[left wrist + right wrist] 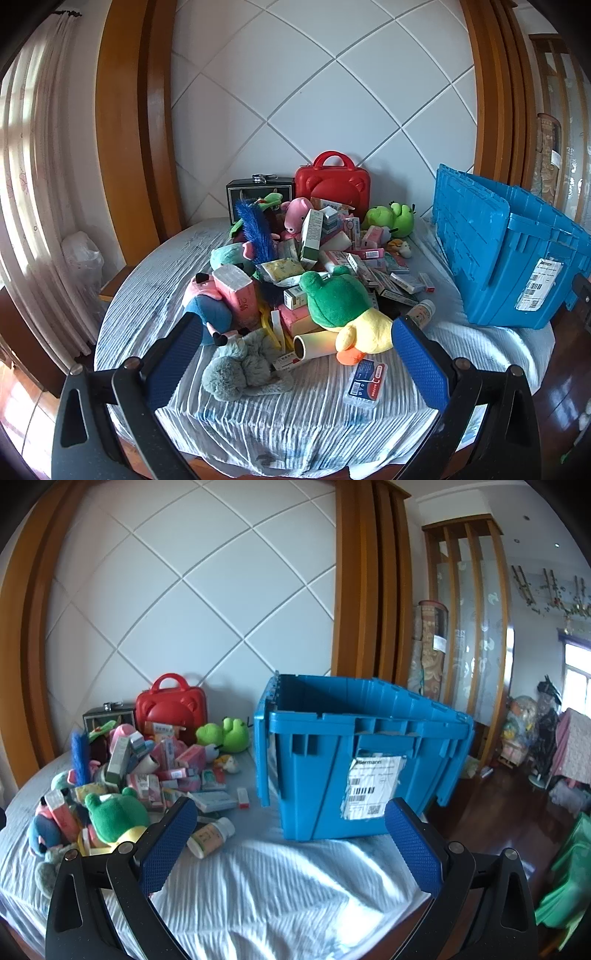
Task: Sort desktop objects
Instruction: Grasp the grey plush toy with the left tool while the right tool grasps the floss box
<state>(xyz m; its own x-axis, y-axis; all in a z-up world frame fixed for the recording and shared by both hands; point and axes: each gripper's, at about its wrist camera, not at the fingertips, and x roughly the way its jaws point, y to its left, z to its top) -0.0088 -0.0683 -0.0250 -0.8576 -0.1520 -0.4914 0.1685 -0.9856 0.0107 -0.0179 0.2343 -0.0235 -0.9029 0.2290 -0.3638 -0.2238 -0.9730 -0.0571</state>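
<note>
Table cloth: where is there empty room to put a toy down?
Bare cloth lies in front of the blue crate, between it and the pill bottle. The near edge before the grey plush is free too. The toy pile is crowded.

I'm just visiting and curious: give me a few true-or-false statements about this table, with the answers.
1. Both grippers, left and right, are open and hold nothing. True.
2. The blue crate has its lid shut on top. False: its top is open.
3. The red case stands behind the pile, by the wall. True.
4. The pill bottle stands upright. False: it lies on its side.
5. The crate bears no label. False: a white label is stuck to its side.
</note>
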